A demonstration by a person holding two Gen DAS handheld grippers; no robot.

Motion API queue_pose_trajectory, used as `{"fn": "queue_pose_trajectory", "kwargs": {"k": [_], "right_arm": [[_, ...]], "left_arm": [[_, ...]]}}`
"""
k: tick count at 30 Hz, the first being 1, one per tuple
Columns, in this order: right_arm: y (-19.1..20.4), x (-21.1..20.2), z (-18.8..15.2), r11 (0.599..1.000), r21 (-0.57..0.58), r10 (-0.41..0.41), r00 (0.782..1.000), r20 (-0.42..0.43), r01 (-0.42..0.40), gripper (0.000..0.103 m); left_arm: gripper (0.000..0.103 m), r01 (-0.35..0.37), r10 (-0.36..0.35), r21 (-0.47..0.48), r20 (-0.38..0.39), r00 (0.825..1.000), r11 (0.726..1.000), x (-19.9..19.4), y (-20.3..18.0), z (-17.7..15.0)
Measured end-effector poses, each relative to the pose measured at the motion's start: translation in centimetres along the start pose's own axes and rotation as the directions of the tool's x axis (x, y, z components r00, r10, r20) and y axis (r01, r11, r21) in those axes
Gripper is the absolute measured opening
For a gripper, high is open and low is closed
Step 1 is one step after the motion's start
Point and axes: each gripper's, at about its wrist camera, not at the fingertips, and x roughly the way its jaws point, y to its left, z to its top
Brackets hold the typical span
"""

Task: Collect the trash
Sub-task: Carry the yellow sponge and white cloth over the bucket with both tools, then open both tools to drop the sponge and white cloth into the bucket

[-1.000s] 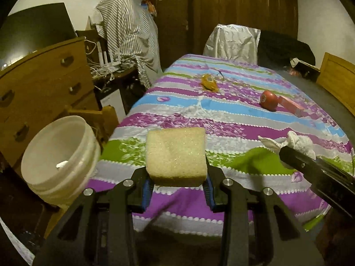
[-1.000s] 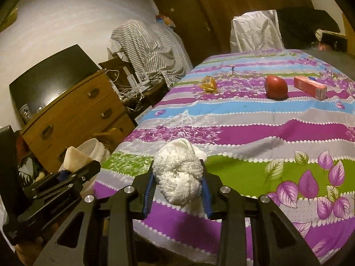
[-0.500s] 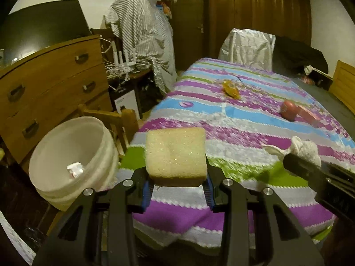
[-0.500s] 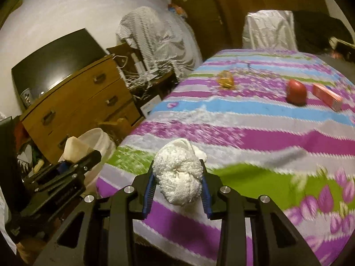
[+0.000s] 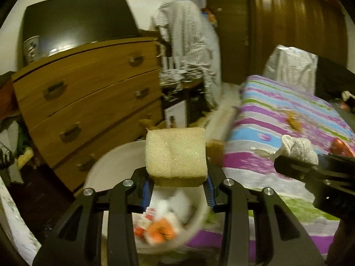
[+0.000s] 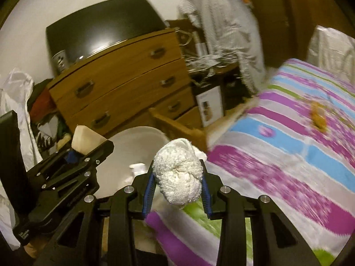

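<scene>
My left gripper is shut on a pale yellow sponge, held over the mouth of a white plastic bucket that has white and orange scraps inside. My right gripper is shut on a crumpled white tissue wad, near the bucket rim at the bed's left edge. In the right wrist view the left gripper with its sponge shows at the left. In the left wrist view the right gripper with the tissue wad shows at the right.
A wooden chest of drawers stands behind the bucket, with a dark screen on top. The bed with its striped purple, blue and green cover lies to the right, bearing a yellow scrap and a red object. A wooden chair stands by the bucket.
Both grippers have swung left from over the bed toward the bucket, keeping the sponge and the tissue wad. The bucket now lies under the left gripper and its contents show.
</scene>
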Motion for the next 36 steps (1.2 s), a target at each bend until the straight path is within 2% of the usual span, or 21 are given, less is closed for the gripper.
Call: {"fn": "queue_pose_trajectory", "kwargs": {"k": [4, 9, 16, 28, 36], "right_arm": [[3.4, 4.8, 2.8, 0.998, -0.040, 0.055, 0.997, -0.058, -0.057, 0.037], [6.0, 9.4, 4.7, 0.993, -0.060, 0.090, 0.988, -0.125, -0.098, 0.037], [8.2, 13.5, 5.0, 0.990, -0.110, 0.070, 0.979, -0.189, -0.092, 0.037], [7.7, 14.9, 3.8, 0.989, -0.134, 0.036, 0.975, -0.219, -0.067, 0.037], [7.5, 14.6, 3.9, 0.984, -0.167, 0.024, 0.975, -0.219, -0.061, 0.037]], "left_arm": [[0.037, -0.037, 0.036, -0.024, -0.033, 0.999, 0.999, 2.0, 3.4, 0.6], [0.037, -0.062, 0.058, -0.051, -0.080, 0.995, 0.997, 4.1, 6.6, 0.2], [0.037, -0.055, 0.048, -0.059, -0.124, 0.991, 0.997, 6.5, 8.5, -0.5], [0.037, -0.035, 0.025, -0.073, -0.141, 0.990, 0.997, 7.7, 9.2, -1.0], [0.037, 0.064, -0.076, -0.084, -0.158, 0.985, 0.994, 7.8, 10.5, -0.9]]}}
